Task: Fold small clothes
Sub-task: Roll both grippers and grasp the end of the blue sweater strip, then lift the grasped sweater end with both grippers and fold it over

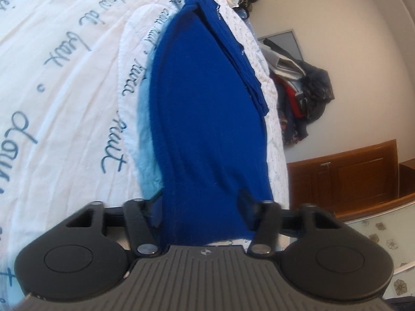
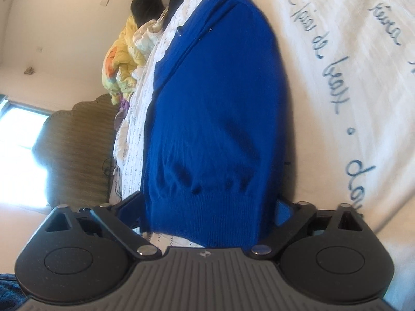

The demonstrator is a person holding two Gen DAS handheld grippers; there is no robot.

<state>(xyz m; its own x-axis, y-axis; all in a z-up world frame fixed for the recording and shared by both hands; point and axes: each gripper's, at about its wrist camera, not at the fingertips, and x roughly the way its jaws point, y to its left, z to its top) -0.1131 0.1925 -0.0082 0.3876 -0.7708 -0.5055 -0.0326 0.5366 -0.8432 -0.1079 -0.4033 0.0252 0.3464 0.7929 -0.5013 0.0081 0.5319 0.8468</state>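
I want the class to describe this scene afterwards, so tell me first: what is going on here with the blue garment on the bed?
A person is folding a blue knitted sweater on a bed covered by a white bedspread printed with handwriting. Each hand holds a gripper. The left gripper and the right gripper each have the sweater's edge between their fingers; the right one is at the ribbed hem. How tightly either pinches cannot be judged. One sleeve already lies folded along the body.

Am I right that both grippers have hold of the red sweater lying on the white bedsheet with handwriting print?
Not quite: the sweater is blue, not red, as the right wrist view shows. Otherwise yes, left gripper and right gripper both hold it on the white handwriting-print bedsheet.
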